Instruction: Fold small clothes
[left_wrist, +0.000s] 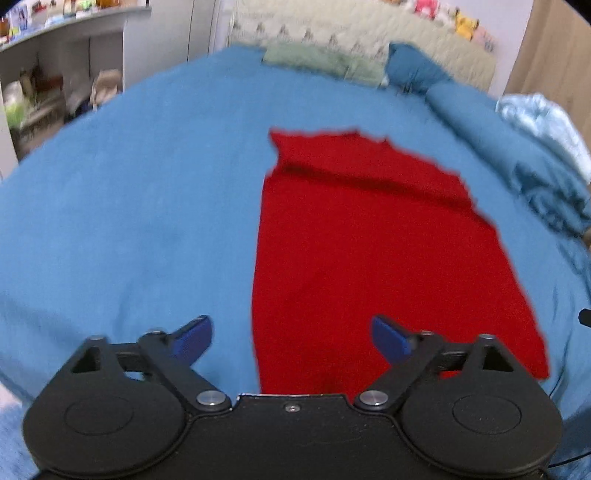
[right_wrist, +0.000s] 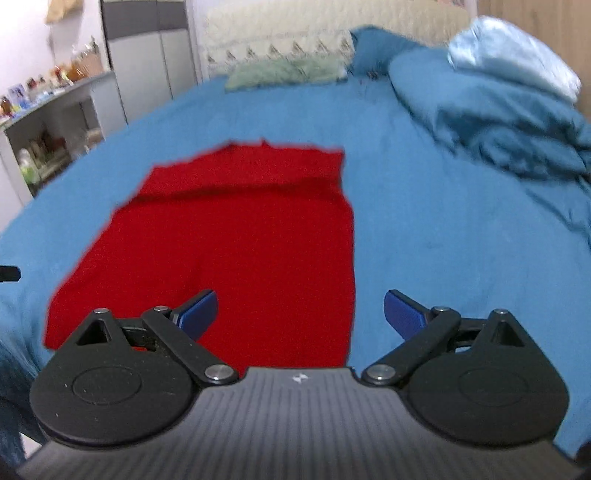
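A red garment (left_wrist: 369, 258) lies flat on the blue bedsheet (left_wrist: 129, 221), with a fold line across its far part. It also shows in the right wrist view (right_wrist: 240, 251). My left gripper (left_wrist: 291, 338) is open and empty, hovering over the garment's near left edge. My right gripper (right_wrist: 299, 312) is open and empty, hovering over the garment's near right edge. Neither gripper touches the cloth.
A bunched blue duvet (right_wrist: 498, 122) with a pale blue blanket (right_wrist: 513, 55) lies at the right. A green pillow (right_wrist: 284, 72) and a cream headboard (right_wrist: 295, 33) are at the far end. Shelves with clutter (left_wrist: 44, 92) stand at the left.
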